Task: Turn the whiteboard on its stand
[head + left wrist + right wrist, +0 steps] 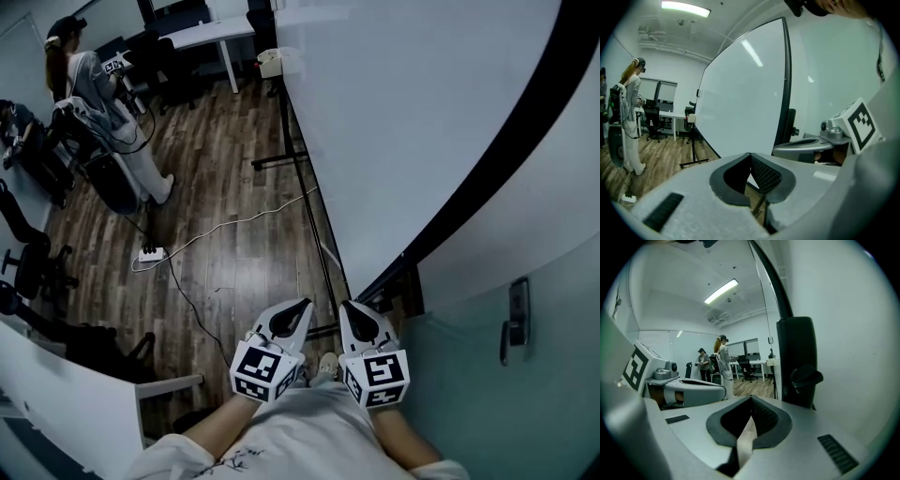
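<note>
The large whiteboard with its black frame stands tilted on a black stand, close in front of me. Both grippers are held low by my body, side by side below the board's lower edge. My left gripper is shut with nothing in it; in the left gripper view its tips meet in front of the board. My right gripper is also shut and holds nothing. In the right gripper view it points at the stand's black bracket and knob, without touching.
A wall with a small grey box lies right of the board. A power strip and cable lie on the wood floor. A person stands far left by chairs. A white table is at my left.
</note>
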A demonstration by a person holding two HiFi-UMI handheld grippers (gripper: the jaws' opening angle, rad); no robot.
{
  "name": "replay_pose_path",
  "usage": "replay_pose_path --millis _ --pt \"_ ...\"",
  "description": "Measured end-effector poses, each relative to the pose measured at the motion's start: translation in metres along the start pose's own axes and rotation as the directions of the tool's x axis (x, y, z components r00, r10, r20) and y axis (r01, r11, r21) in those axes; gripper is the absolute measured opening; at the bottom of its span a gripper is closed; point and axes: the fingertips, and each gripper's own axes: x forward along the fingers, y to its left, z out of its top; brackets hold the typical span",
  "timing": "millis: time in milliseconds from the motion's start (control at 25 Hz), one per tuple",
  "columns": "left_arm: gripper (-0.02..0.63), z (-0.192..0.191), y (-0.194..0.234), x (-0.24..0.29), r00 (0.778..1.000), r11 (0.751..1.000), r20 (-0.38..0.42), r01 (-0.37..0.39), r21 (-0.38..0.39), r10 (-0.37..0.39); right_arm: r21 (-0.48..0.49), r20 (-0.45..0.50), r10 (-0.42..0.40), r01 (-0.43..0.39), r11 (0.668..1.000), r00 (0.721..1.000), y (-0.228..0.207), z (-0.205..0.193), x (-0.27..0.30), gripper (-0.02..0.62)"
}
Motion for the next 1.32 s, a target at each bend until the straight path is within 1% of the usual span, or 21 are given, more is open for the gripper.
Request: replay_pose_path --millis 160,520,1320 --pt "0.011 -0.001 0.001 -0.005 1.0 1.0 0.0 -0.01 -0.003 0.01 0.005 -0.002 -0.003 0.003 1.0 1.0 0.003 0.005 0.005 0.008" --pt "0.011 -0.003 0.007 -0.007 1.0 1.0 0.009 -0.026 -0.007 0.026 0.003 -0.012 0.02 -0.02 1.0 1.0 0.009 0.001 0.012 0.006" --pt "0.011 0.001 0.009 -0.001 0.999 1.0 0.017 -0.029 -0.001 0.029 -0.012 -0.003 0.025 -0.025 1.0 1.0 0.008 0.004 0.014 0.006"
